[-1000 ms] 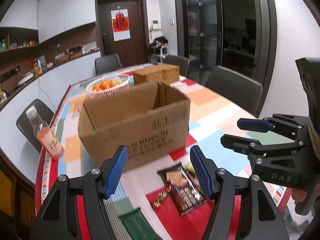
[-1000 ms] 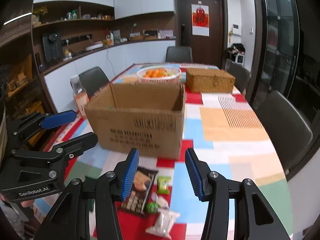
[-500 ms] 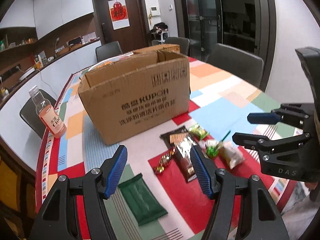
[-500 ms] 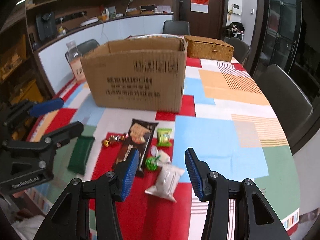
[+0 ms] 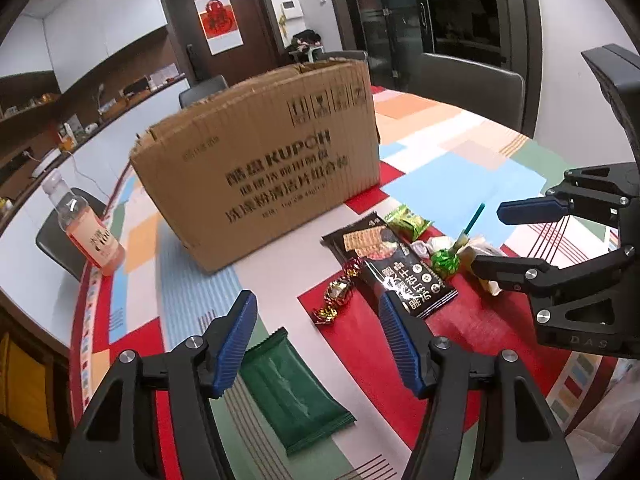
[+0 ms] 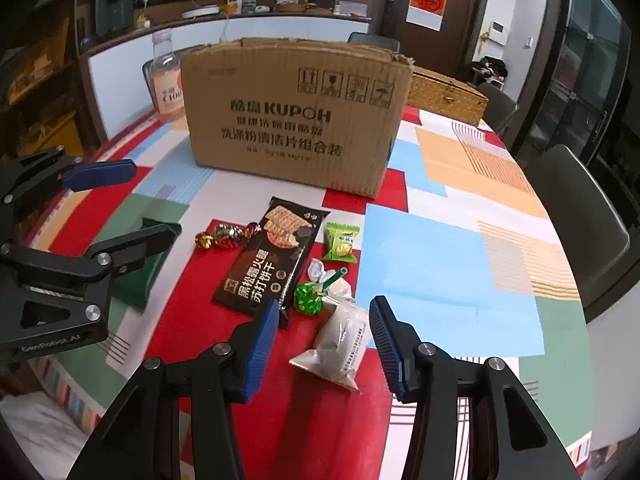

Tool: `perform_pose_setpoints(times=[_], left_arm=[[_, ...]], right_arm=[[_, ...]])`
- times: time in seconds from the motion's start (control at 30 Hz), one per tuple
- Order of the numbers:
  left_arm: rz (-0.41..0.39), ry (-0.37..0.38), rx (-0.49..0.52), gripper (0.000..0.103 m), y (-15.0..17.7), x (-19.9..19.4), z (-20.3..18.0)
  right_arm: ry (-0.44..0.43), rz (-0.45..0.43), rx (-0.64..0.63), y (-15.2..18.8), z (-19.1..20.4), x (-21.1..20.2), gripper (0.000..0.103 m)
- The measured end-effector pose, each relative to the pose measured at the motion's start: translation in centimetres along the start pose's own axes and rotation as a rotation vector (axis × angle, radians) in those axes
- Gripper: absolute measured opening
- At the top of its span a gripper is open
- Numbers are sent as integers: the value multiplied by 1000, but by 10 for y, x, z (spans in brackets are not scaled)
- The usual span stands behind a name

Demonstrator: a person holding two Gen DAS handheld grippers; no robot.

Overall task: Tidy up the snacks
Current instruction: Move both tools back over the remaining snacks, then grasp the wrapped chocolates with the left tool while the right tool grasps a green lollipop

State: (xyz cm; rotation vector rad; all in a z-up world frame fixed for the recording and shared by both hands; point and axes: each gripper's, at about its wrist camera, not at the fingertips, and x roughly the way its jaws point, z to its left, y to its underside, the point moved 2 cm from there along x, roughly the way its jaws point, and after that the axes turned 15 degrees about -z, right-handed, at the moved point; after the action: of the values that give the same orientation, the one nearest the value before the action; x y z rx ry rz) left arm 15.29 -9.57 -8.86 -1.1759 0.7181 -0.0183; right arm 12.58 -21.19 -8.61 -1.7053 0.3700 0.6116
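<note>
I see left gripper (image 5: 316, 332) spread, empty, over dark green flat packet (image 5: 294, 392). Right gripper (image 6: 322, 340) spread around white pouch (image 6: 340, 344), no contact. Brown cardboard box (image 6: 294, 114) behind.

Table with colourful patchwork cloth (image 6: 432, 264) fills frame centre. On it: brown cardboard box (image 6: 294, 114) upper centre, woven wicker box (image 6: 446, 94) upper right, pink drink bottle (image 6: 166, 80) upper left, snack packets below box: black cracker packet (image 6: 272, 256), dark green wrapper (image 6: 140, 268), white pouch (image 6: 340, 344).

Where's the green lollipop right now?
The green lollipop lies on the red tablecloth patch, between the black cracker packet and the white pouch, just ahead of the right gripper.
</note>
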Motion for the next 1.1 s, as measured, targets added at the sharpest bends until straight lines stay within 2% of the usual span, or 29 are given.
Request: perform_pose_setpoints(times=[0.23,0.57,0.83,1.1], left_arm=[[44,23,14,50,11,22,-1],[103,58,11,42,17,53,-3],[136,88,-9,29,19,69,-6],[159,113,-74,22,19,79,-3]], right_arm=[[-10,23,-42,5,4,16,42],[-45,33,-64,6,6,35,28],[-65,50,-33,9,2,43,27],[-94,74,2,13,0,52,25]])
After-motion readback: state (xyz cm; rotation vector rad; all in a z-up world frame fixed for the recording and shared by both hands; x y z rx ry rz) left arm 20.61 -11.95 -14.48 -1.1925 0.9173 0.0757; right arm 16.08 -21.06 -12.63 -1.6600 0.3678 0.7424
